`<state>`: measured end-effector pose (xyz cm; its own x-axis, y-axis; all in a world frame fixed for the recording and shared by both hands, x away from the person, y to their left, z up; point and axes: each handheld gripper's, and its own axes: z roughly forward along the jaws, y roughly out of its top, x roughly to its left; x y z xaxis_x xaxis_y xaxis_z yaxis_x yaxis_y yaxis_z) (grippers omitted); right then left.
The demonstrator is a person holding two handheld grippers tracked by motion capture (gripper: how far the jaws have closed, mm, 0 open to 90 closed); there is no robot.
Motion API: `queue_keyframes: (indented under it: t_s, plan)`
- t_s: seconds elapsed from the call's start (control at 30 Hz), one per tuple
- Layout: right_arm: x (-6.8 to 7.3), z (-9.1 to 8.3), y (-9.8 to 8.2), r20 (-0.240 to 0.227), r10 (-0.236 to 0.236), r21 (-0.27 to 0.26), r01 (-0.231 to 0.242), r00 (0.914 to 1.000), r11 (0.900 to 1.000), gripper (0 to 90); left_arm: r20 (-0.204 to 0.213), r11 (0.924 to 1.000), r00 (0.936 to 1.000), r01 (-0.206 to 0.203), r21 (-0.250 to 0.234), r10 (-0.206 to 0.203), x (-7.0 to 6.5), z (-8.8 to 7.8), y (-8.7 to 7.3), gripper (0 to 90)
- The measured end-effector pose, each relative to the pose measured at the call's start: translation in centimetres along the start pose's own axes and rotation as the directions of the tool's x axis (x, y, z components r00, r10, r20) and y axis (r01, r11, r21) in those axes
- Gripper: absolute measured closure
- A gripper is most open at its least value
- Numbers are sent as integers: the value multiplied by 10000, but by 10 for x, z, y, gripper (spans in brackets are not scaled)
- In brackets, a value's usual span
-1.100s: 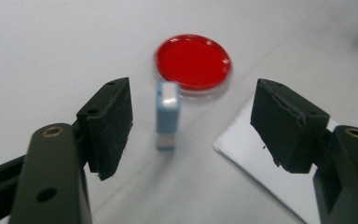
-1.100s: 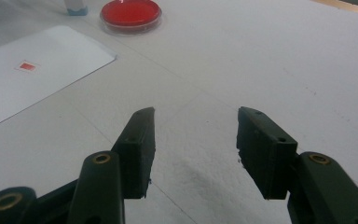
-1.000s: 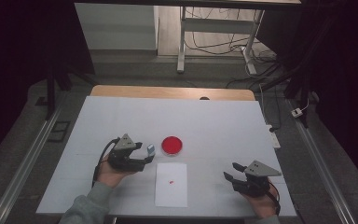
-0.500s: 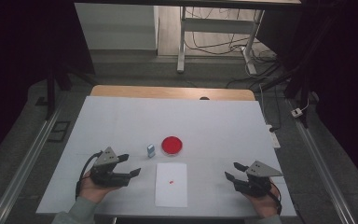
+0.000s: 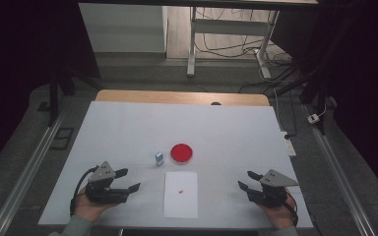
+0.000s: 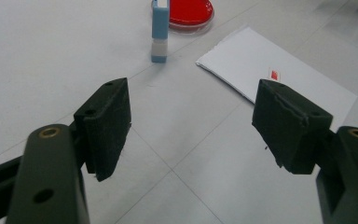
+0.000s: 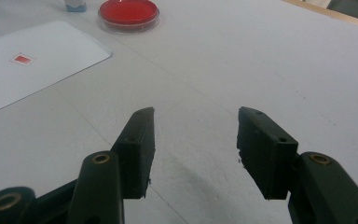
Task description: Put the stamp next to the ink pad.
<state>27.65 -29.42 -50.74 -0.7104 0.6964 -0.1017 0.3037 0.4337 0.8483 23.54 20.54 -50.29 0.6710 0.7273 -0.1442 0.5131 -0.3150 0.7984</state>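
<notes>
Two details stay unclear: the tiny red mark [image 5: 180, 191] on the paper sheet [image 5: 181, 206], and the label of the upright blue-and-white vial [image 6: 160, 30] beside the red dish [image 5: 182, 153] mid-bench [image 5: 128, 128]. Left gripper [image 5: 128, 180] and right gripper [image 5: 246, 180] gape empty.

1 red dish [image 5: 182, 153], 1 paper sheet [image 5: 181, 194], 1 small blue-white block [image 5: 159, 158].

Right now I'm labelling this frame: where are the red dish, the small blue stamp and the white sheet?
red dish [image 5: 182, 153], high view, centre of its red inside.
small blue stamp [image 6: 160, 25], left gripper view, blue body.
white sheet [image 5: 181, 206], high view, blank lower half.
</notes>
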Motion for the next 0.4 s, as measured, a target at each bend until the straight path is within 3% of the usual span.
queue_keyframes:
  t_s: [0.4]
  plan:
    - [0,0,0,-13,-8,-30,8,10000,10000,461,75,9999,10000,64,157,-65,1,0,0,284]
